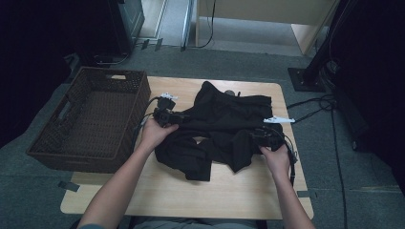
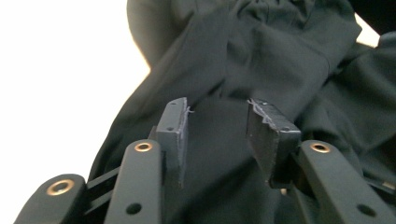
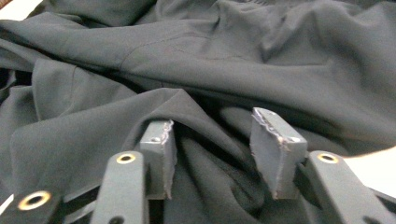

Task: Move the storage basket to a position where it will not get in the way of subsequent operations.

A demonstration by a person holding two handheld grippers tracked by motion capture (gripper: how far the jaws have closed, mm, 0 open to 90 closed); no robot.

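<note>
Tools first: your left tool sits at the left edge of the black garment, left of centre in the high view, and your right tool at its right edge, right of centre. Both stand partly open. In the left gripper view the two pads are apart with cloth lying beneath them but nothing pinched; in the right gripper view a raised fold runs under the gap, and the pads do not press on it. Neither tool has hold of anything.

Working down in size: the bench fills the middle of the frame, the wicker basket stands empty at its left side, and the garment lies crumpled across the bench's centre.

You look to be between grips in a folding or tidying step, with the cloth let go and lying loose. Your next move calls for choosing fresh edges on each side, lowering the pads around a single fold, and closing squarely so both sides lift evenly.
</note>
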